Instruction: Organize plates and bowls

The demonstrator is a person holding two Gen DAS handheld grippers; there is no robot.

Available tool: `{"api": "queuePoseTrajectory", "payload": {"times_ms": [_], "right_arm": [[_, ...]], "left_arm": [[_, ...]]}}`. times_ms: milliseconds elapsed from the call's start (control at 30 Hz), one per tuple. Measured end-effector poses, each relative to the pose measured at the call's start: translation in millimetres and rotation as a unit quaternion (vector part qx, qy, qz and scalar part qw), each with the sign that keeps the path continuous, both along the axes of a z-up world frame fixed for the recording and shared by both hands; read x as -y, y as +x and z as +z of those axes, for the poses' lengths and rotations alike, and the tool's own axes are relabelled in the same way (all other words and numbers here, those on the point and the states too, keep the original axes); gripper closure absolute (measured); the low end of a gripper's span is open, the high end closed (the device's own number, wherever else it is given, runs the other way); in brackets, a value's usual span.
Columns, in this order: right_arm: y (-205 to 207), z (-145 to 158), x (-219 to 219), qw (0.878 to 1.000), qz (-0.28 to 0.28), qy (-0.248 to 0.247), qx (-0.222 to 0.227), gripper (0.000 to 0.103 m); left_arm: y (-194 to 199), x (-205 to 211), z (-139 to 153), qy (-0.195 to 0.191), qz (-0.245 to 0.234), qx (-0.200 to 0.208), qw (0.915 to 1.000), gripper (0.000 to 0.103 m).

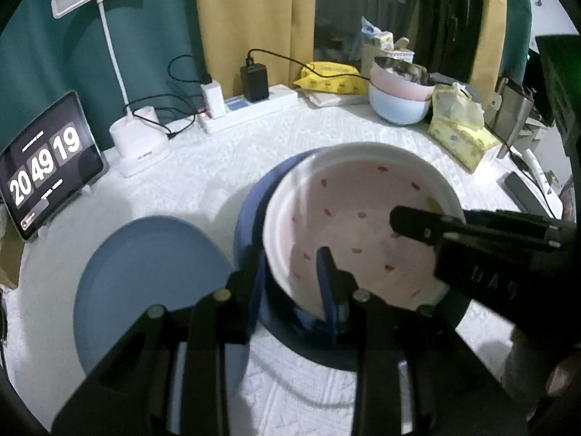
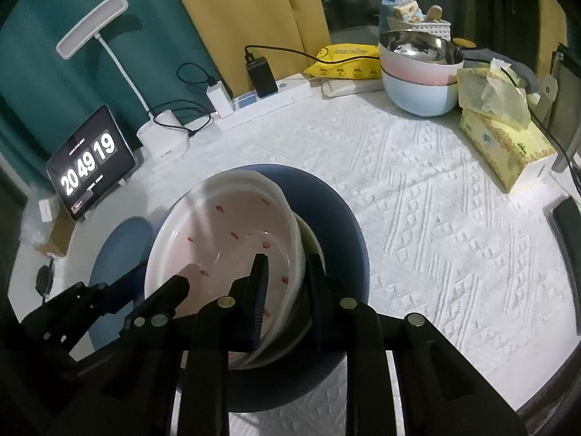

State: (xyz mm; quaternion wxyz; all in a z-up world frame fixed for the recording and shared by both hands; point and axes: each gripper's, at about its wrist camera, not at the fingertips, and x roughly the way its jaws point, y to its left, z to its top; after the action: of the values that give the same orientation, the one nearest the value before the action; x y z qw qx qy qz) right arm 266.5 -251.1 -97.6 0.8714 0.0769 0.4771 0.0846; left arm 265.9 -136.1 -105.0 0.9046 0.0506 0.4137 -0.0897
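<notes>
1. White bowl w/ red specks sits tilted inside dark blue bowl, centre of white textured tabletop.
2. Left tongs straddle white bowl's near rim; one finger inside, one outside.
3. Right tongs reach in from right, tip over bowl interior.
4. Blue plate lies left, beside bowls.
5. Clock tablet far left.

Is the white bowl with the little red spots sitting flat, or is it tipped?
Tipped. The white bowl leans inside the dark blue bowl, one rim edge higher than the other, so it is not nested level.
</notes>
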Motion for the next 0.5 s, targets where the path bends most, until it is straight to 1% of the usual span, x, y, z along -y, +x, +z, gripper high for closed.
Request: {"api": "queuePoseTrajectory", "payload": {"times_ms": [33,133,267,367,500], "right_arm": [[-0.8,0.8,-2.3,1.0,0.004,-0.005,0.003,0.077],[-1.5,2.5,-5.6,1.0,0.014,-0.012,0.008,0.068],[-2.6,6.2,-7.1,1.0,0.021,-0.008,0.013,0.057],[-6.0,15.8,-4.9,0.999,0.013,-0.013,0.032,0.041],[-7.5,28.8,-2.7,0.998,0.014,-0.02,0.05,0.041]], "left_arm": [[-0.3,-0.7,0.9,-0.002,0.0,0.001,1.0,0.073],[-1.2,-1.2,2.7,-0.004,-0.002,0.005,1.0,0.073],[-1.6,-0.5,2.5,-0.004,-0.002,0.005,1.0,0.073],[-1.4,-1.0,2.3,-0.003,-0.001,0.005,1.0,0.073],[-1.6,-2.4,3.1,-0.004,-0.001,0.007,1.0,0.073]]}}
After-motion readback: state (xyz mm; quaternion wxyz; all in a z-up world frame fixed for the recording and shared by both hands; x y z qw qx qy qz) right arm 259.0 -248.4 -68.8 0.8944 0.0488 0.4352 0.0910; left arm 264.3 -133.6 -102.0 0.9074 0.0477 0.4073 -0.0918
